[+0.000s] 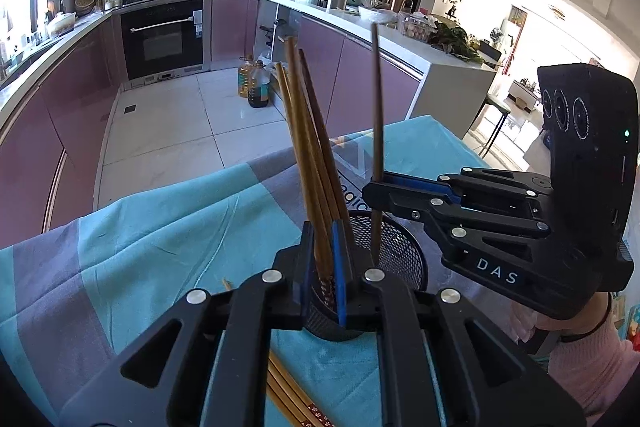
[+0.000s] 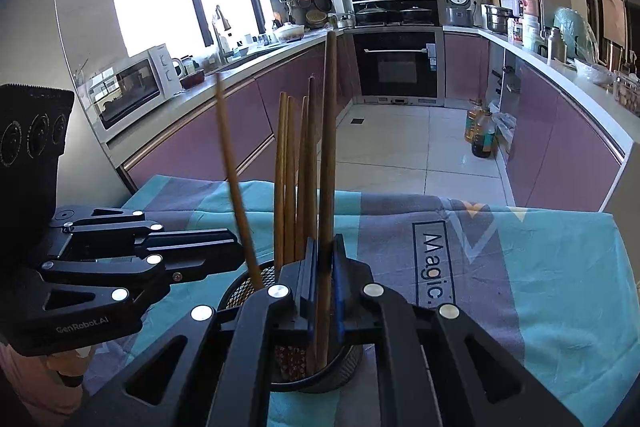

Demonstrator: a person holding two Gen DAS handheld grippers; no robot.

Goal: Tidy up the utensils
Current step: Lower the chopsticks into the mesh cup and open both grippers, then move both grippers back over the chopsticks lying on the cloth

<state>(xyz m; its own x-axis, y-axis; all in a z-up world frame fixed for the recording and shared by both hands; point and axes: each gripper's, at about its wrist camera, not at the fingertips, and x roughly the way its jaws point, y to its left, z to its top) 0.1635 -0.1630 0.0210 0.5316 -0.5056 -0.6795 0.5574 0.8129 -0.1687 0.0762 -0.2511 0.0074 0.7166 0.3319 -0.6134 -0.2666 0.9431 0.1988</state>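
Left wrist view: several chopsticks [image 1: 310, 163] are clenched between the left tongs [image 1: 322, 283], their lower ends inside the mesh cup [image 1: 400, 251]. 1 dark chopstick [image 1: 376, 115] is pinched upright by the right tongs [image 1: 374, 183], over the same cup.

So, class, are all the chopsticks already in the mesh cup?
No: several chopsticks lie on the cloth beside the mesh cup.

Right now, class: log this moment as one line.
left gripper: shut on chopstick | right gripper: shut on dark chopstick | both over mesh holder
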